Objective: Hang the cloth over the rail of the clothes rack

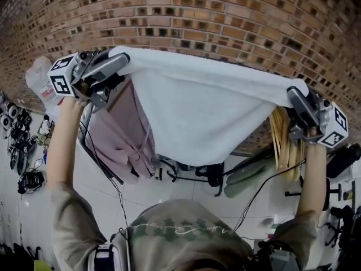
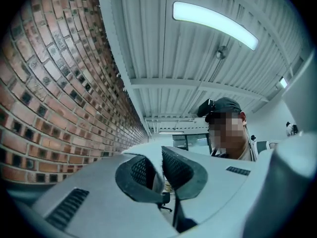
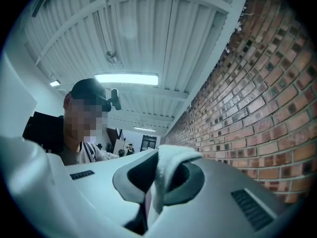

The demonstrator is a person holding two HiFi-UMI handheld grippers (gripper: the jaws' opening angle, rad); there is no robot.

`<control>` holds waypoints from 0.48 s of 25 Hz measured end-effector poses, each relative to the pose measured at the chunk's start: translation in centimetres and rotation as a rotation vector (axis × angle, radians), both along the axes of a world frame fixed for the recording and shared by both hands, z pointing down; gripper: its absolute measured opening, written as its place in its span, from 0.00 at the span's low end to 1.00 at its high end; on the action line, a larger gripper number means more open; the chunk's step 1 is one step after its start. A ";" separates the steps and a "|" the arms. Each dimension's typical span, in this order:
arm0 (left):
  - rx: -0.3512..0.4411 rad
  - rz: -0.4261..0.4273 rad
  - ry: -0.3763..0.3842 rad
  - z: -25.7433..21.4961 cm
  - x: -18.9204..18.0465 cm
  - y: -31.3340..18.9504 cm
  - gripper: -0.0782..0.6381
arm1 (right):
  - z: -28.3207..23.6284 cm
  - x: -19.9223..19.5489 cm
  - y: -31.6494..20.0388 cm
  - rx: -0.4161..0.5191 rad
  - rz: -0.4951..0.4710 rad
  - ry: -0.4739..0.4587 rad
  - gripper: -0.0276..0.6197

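A white cloth (image 1: 203,112) is stretched wide and held high in front of the brick wall. My left gripper (image 1: 123,62) is shut on its upper left corner and my right gripper (image 1: 294,96) is shut on its upper right corner. The left gripper view shows a thin white cloth edge (image 2: 157,163) pinched between the dark pads of that gripper (image 2: 158,175). A thick fold of cloth (image 3: 167,166) bulges between the jaws of the other gripper (image 3: 159,182) in the right gripper view. A dark rack frame (image 1: 100,158) slants down behind the cloth's left side; its rail is hidden.
A pink garment (image 1: 121,134) hangs behind the cloth at the left. Wooden hangers (image 1: 283,143) hang at the right under my right gripper. Dark stands and gear (image 1: 197,174) sit on the white floor below. More equipment (image 1: 20,145) lies at the far left.
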State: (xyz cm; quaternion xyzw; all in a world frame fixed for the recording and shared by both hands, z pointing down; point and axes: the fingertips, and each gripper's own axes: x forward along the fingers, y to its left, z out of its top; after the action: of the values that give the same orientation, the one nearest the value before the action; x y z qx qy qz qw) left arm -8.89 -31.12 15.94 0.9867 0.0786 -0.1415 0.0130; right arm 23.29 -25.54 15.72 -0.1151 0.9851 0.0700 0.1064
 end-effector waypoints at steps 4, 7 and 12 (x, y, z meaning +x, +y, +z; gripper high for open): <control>-0.024 -0.010 -0.028 0.2 0.1 -1.3 0.13 | 0.1 0.0 -1.3 -0.012 0.003 0.012 0.07; -0.048 -0.026 -0.036 0.1 -0.2 -2.2 0.13 | -0.2 -0.3 -2.7 -0.017 0.008 0.029 0.07; -0.086 -0.006 -0.046 -0.3 0.0 -2.8 0.13 | -1.4 -0.1 -3.9 -0.011 0.051 0.030 0.07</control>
State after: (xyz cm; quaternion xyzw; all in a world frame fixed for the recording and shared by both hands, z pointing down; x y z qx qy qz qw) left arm -8.87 -33.94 15.62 0.9885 0.0690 -0.1221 0.0569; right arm 23.17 -29.42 14.37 -0.1397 0.9838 0.0688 0.0893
